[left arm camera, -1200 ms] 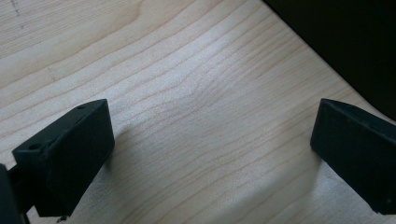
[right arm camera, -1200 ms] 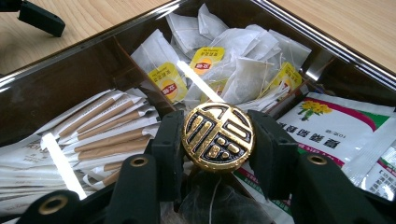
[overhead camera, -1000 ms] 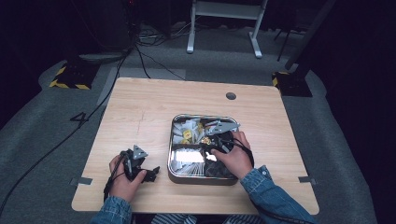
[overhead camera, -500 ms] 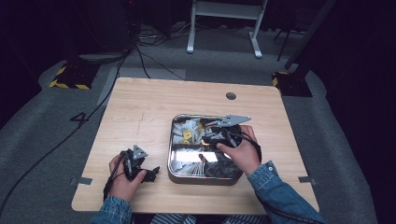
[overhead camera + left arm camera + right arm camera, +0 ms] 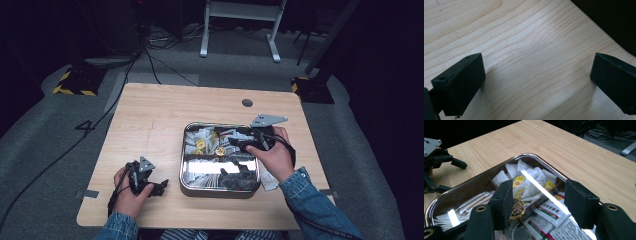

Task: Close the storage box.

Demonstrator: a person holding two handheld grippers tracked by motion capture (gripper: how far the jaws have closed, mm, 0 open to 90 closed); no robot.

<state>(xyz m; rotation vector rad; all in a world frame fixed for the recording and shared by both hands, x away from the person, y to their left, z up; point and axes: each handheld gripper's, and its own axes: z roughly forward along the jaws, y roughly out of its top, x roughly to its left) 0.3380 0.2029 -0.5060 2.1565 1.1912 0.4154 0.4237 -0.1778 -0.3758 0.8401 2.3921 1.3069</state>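
A shiny metal tray (image 5: pixel 182 167) sits on the wooden table, holding white tea bags (image 5: pixel 524 185) with yellow tags, printed sachets (image 5: pixel 549 213) and a round gold-wrapped piece (image 5: pixel 517 207). My right gripper (image 5: pixel 236 145) hovers over the tray's far right part. Its jaws (image 5: pixel 541 203) have just been opening and stand apart with nothing gripped; the gold piece lies below, beside the left jaw. To the left of the tray, my left gripper (image 5: pixel 161 186) rests on the table, and its jaws (image 5: pixel 536 82) are open over bare wood.
Paper-wrapped sticks (image 5: pixel 475 201) lie along the tray's near-left side. A cable hole (image 5: pixel 247 103) marks the table's far right. A white scrap (image 5: pixel 267 180) lies by the tray's right rim. The left gripper (image 5: pixel 451 176) appears beyond the tray in the right gripper view.
The right gripper has lifted up out of the tray's contents and shifted toward the far right, jaws spreading wider. The left hand and gripper stayed where they were.
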